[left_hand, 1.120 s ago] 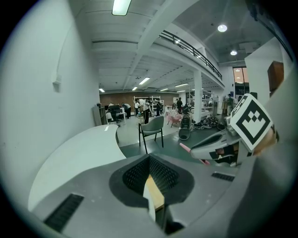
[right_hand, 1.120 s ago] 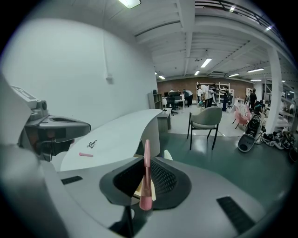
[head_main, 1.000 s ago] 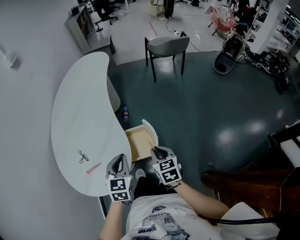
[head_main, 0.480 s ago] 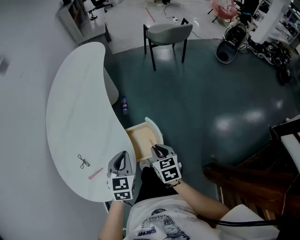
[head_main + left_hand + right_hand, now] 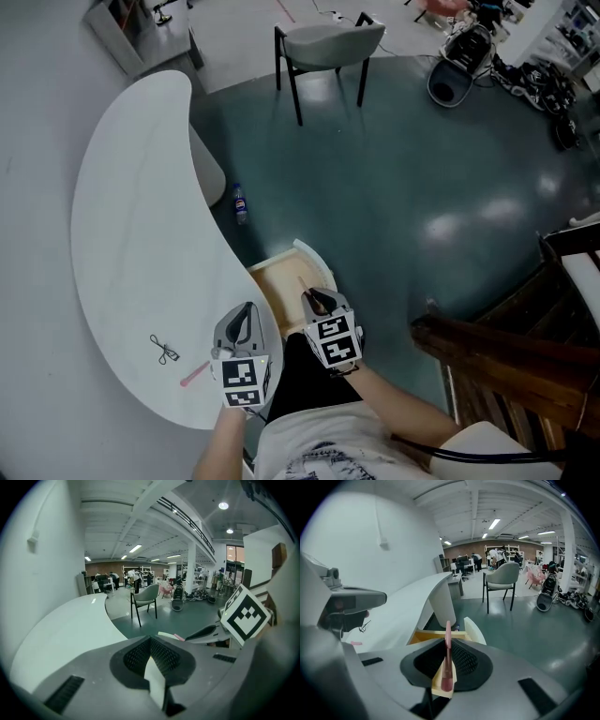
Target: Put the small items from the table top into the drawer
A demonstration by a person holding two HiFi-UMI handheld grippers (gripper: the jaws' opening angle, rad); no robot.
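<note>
- While held at the near end of the open drawer (image 5: 279,283), the right gripper (image 5: 315,301) has its jaws pinching a pink stick (image 5: 447,641).
- Left gripper (image 5: 243,322): jaws pressed together, empty.
- Small scissors (image 5: 164,350) and a second pink stick (image 5: 195,375) lie on the tabletop (image 5: 131,206).

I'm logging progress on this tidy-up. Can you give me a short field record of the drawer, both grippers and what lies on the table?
drawer: open, beside the table
right gripper: shut on the held pink stick, at the drawer's near end
left gripper: shut, nothing between the jaws, at the table's near edge
on table: small black scissors; loose pink stick beside them
</note>
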